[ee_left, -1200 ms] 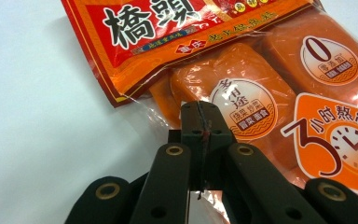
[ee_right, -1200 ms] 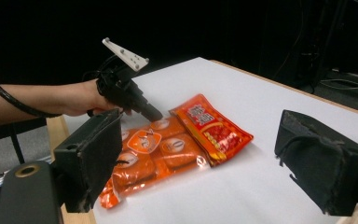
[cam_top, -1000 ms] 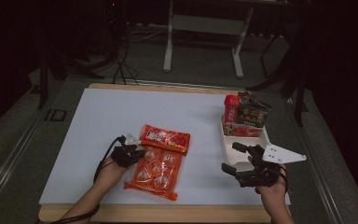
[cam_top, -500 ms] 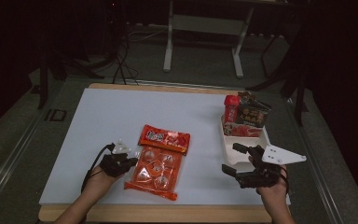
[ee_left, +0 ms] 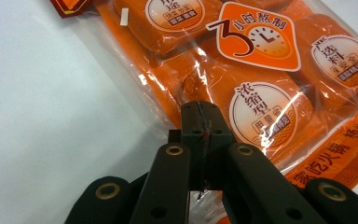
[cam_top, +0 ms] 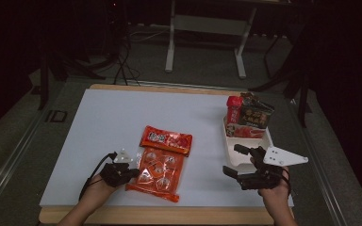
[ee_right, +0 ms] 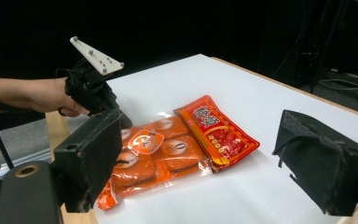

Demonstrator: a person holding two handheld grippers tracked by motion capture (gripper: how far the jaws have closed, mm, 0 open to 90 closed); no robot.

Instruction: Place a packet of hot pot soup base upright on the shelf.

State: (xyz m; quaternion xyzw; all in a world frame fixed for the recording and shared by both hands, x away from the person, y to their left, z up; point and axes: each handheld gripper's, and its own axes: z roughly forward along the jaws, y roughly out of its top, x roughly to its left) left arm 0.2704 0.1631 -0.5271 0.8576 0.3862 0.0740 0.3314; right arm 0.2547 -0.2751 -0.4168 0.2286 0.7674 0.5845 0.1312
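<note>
Pulled back toward the person since a second ago, the left gripper (cam_top: 128,173) has its fingers together at the pouch (cam_top: 158,173) edge; whether film is pinched I cannot tell. The right gripper (cam_top: 239,162) hangs with fingers apart. Lying mid-table (cam_top: 75,141), that pouch looks soft, slippery, lumpy: its sealed edge is the likeliest hold.

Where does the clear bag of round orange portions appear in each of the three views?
High view: the clear bag lies low and centre-left on the white table, beside the left gripper.
Left gripper view: the bag spreads across the upper right, with the shut jaws over its edge.
Right gripper view: the bag lies at lower centre.
Shared landmark: the red snack packet overlapping the bag's far end.
</note>
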